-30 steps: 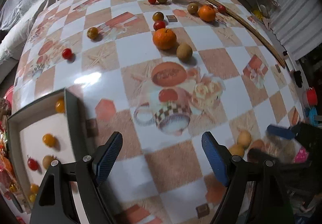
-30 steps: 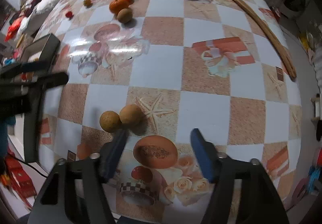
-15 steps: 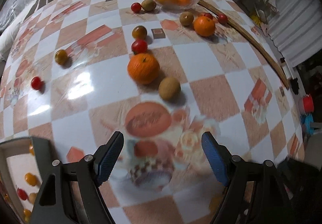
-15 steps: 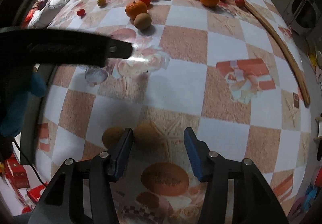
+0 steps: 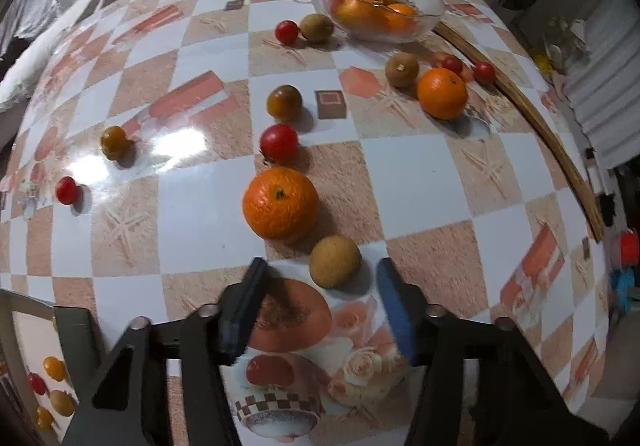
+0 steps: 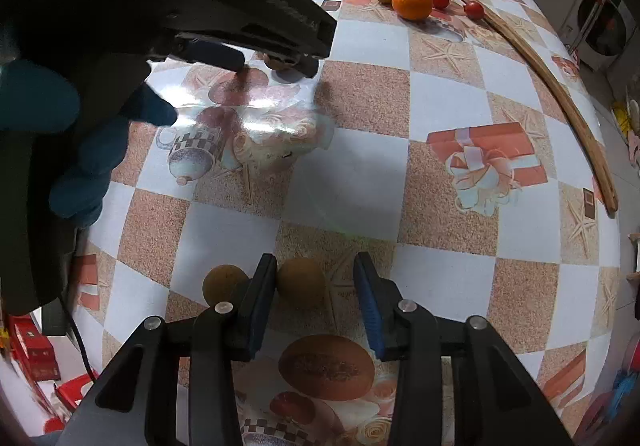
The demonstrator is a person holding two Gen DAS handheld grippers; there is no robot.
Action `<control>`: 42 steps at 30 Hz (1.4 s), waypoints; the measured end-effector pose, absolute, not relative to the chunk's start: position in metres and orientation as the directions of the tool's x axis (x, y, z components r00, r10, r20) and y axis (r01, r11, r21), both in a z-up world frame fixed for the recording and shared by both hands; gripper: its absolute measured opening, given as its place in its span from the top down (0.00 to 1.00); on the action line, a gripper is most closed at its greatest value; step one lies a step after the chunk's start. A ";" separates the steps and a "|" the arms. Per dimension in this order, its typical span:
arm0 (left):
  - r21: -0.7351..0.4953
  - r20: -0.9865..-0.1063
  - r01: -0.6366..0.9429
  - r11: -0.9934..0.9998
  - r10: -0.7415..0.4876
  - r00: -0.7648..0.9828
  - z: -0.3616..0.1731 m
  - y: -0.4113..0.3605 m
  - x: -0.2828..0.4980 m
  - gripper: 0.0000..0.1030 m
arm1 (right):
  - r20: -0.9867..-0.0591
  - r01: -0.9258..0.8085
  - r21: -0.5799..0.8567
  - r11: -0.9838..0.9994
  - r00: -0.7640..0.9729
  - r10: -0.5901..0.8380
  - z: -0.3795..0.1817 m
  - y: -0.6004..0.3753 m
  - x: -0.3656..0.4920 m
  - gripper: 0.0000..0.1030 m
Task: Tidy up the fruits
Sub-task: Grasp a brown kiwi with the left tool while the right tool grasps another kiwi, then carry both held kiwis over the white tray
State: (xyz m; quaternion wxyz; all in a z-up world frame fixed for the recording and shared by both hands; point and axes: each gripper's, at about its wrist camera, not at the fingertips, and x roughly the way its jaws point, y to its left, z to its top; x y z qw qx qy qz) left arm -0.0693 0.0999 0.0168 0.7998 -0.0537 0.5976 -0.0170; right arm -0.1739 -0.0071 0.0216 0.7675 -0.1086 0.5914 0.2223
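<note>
In the left wrist view my left gripper (image 5: 320, 278) is open, its jaws on either side of a tan round fruit (image 5: 335, 262) on the table, not touching it. A large orange (image 5: 281, 202) lies just beyond it. In the right wrist view my right gripper (image 6: 316, 278) is open around a second tan fruit (image 6: 301, 283), with the left jaw close to it. A third tan fruit (image 6: 224, 283) lies just outside the left jaw. The left gripper (image 6: 280, 63) shows at upper left there.
A glass bowl (image 5: 432, 1) of oranges stands at the far side. Cherry tomatoes (image 5: 279, 141), kiwis (image 5: 401, 64) and another orange (image 5: 441, 93) are scattered on the checked tablecloth. A wooden stick (image 5: 552, 137) lies along the right edge. A tray (image 5: 68, 330) with small fruits sits at lower left.
My left gripper moved forward across the table to the tan fruit by the orange and narrowed. My right gripper moved forward and slightly left until its jaws straddle one of the pair of tan fruits.
</note>
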 end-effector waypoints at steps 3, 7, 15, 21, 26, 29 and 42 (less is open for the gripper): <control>-0.090 -0.953 -0.050 0.995 -0.072 0.293 0.017 0.101 -0.067 0.70 | -0.956 -0.460 0.098 0.883 0.204 0.213 0.022 -0.010 -0.174 0.74; -0.124 -0.946 -0.049 0.991 -0.103 0.306 0.018 0.106 -0.067 0.74 | -0.952 -0.419 0.146 0.896 0.187 0.243 0.023 -0.018 -0.165 0.74; -0.148 -0.938 0.010 0.989 -0.144 0.314 0.032 0.118 -0.097 0.74 | -0.943 -0.339 0.206 0.918 0.182 0.279 0.030 -0.041 -0.151 0.74; -0.164 -0.934 0.027 0.986 -0.164 0.317 0.045 0.124 -0.119 0.74 | -0.940 -0.325 0.219 0.920 0.184 0.289 0.040 -0.044 -0.147 0.74; -0.168 -0.934 0.028 0.985 -0.168 0.316 0.052 0.132 -0.134 0.74 | -0.940 -0.337 0.211 0.917 0.189 0.286 0.047 -0.037 -0.147 0.75; -0.166 -0.936 0.018 0.986 -0.163 0.313 0.054 0.140 -0.142 0.74 | -0.939 -0.349 0.207 0.914 0.190 0.285 0.050 -0.031 -0.144 0.75; -0.142 -0.939 -0.054 0.988 -0.118 0.322 0.062 0.180 -0.165 0.74 | -0.941 -0.405 0.212 0.889 0.161 0.297 0.061 0.010 -0.142 0.75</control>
